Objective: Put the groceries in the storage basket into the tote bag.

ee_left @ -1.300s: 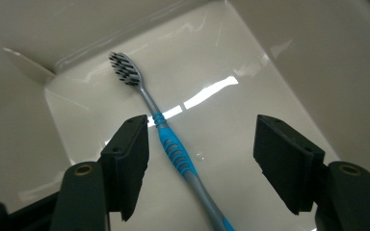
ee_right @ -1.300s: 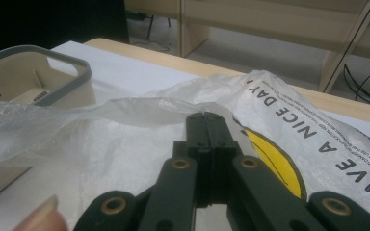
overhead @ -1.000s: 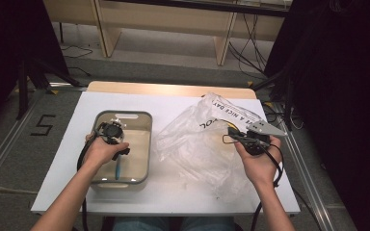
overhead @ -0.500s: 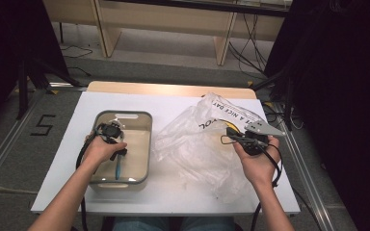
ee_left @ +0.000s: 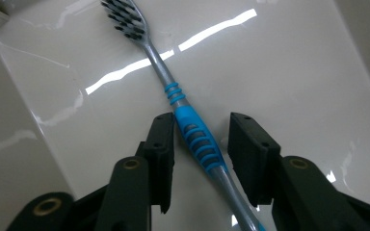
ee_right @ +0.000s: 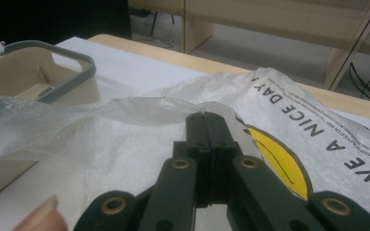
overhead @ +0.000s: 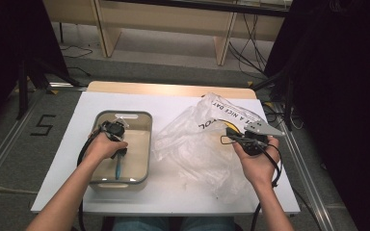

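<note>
A grey-and-blue toothbrush (overhead: 118, 167) (ee_left: 197, 139) lies flat on the bottom of a beige bin with a grey rim (overhead: 125, 114) (ee_right: 72, 57) on the left of the table. My left gripper (overhead: 120, 154) (ee_left: 202, 122) reaches down into the bin. Its jaws have just been closing and straddle the blue grip; the left pad is at the handle, while a gap remains at the right pad. My right gripper (overhead: 227, 132) (ee_right: 207, 115) is shut on the edge of a crumpled clear plastic bag (overhead: 197, 149) (ee_right: 125, 144) with black lettering and a yellow mark, holding that edge slightly raised.
The white table (overhead: 173, 103) has a wooden strip along its far edge. The bag covers most of its right half, next to the bin. Wooden shelving and floor cables (overhead: 241, 53) lie beyond the table.
The left gripper's hand has shifted slightly within the bin over the toothbrush. The right hand and the bag have stayed where they were.
</note>
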A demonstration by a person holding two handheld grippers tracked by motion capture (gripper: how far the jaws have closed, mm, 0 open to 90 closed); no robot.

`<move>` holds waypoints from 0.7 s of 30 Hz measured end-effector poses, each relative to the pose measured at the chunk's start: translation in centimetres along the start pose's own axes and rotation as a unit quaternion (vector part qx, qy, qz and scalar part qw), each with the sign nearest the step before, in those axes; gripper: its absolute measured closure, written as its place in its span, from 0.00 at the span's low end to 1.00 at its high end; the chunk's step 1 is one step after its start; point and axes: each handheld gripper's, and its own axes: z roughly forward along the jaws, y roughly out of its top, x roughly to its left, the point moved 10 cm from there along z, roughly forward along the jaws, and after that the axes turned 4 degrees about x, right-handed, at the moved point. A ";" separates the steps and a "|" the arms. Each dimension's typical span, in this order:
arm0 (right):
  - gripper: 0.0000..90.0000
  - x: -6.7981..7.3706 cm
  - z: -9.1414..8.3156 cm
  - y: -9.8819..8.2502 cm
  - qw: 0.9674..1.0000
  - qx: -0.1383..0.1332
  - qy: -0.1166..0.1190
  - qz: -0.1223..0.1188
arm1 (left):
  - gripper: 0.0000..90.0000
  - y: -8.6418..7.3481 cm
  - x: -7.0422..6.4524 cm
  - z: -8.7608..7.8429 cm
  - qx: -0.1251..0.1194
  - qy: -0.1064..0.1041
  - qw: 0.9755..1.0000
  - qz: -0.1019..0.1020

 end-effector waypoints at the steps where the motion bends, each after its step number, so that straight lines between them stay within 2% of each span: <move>1: 1.00 0.0 0.0 0.0 1.000 0.000 0.000 0.000 | 0.72 0.0 0.0 0.0 0.001 0.000 1.000 -0.001; 12: 1.00 0.1 0.1 -0.1 1.000 0.002 0.002 -0.001 | 0.80 0.1 0.3 0.0 0.013 0.002 1.000 0.004; 21: 1.00 0.1 0.0 0.0 1.000 0.001 0.001 0.000 | 0.85 0.1 0.3 0.0 0.018 0.002 1.000 -0.008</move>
